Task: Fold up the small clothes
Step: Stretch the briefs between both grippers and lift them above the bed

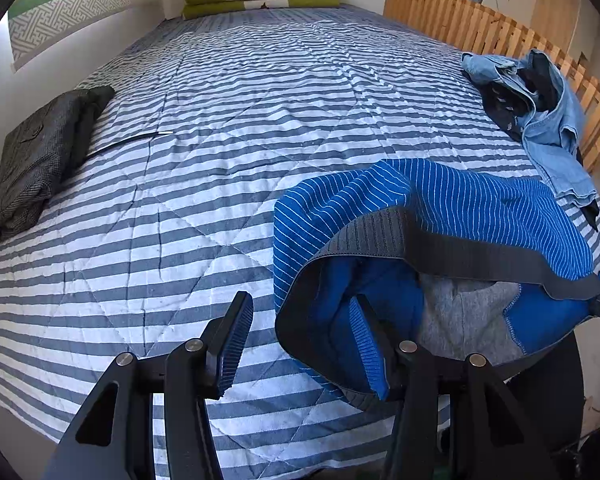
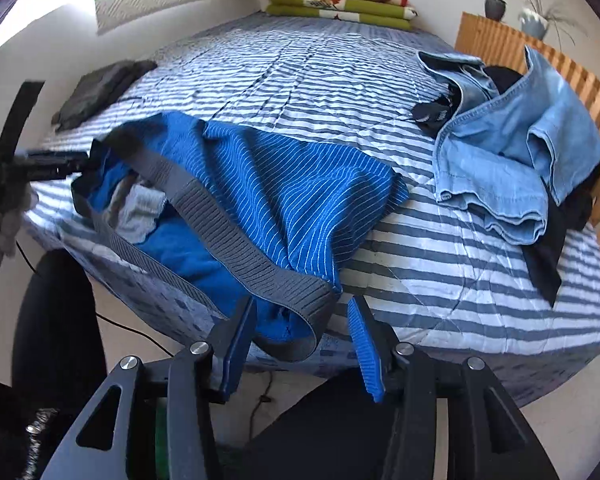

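One grey garment (image 1: 40, 160) lies folded at ten o'clock, the denim pile (image 2: 512, 160) waits, and my left gripper (image 1: 300, 344) and right gripper (image 2: 300, 344), both wide open, straddle the unfolded blue underwear (image 2: 284, 184).

Striped bed (image 1: 260, 92), wood slat headboard (image 1: 480, 28), white walls.

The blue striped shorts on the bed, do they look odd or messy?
Yes. The blue striped shorts lie bunched at the bed's near edge, grey waistband gaping and twisted, hanging partly over it. Behind, a denim heap sits unfolded.
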{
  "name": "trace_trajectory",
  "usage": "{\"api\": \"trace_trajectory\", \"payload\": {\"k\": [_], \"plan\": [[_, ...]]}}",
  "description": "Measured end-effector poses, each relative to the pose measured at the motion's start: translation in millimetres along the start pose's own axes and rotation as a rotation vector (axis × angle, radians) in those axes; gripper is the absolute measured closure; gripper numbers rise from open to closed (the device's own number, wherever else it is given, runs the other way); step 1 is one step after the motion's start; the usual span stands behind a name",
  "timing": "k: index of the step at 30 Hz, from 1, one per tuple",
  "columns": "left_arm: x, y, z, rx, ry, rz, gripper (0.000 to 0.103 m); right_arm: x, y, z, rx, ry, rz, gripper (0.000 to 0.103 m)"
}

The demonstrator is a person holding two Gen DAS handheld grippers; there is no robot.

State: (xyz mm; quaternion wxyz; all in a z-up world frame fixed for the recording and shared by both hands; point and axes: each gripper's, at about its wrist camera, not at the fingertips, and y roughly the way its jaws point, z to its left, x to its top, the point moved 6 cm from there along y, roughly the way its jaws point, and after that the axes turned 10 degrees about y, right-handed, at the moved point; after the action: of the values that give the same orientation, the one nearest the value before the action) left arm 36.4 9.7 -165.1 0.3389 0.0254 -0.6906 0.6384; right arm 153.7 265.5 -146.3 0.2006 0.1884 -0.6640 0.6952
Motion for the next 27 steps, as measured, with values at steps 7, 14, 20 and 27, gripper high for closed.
{"api": "trace_trajectory", "payload": {"k": [7,14,20,27], "plan": [[6.4,23.6,6.4,-0.030,-0.060,0.031,0.080,15.6,8.9,1.2,-0.138,-0.080,-0.049,0.075],[16.4,6.6,28.8,-0.014,-0.156,-0.025,0.099,44.6,-14.6,-18.5,-0.151,0.011,-0.123,0.102],[49.8,-53.9,39.8,0.018,-0.119,-0.137,0.099,91.5,-65.1,-47.4,-0.116,0.166,-0.261,0.103],[51.5,-63.4,18.4,0.054,-0.017,-0.114,0.099,66.4,-49.1,-10.8,0.035,0.000,-0.090,0.071]]}}
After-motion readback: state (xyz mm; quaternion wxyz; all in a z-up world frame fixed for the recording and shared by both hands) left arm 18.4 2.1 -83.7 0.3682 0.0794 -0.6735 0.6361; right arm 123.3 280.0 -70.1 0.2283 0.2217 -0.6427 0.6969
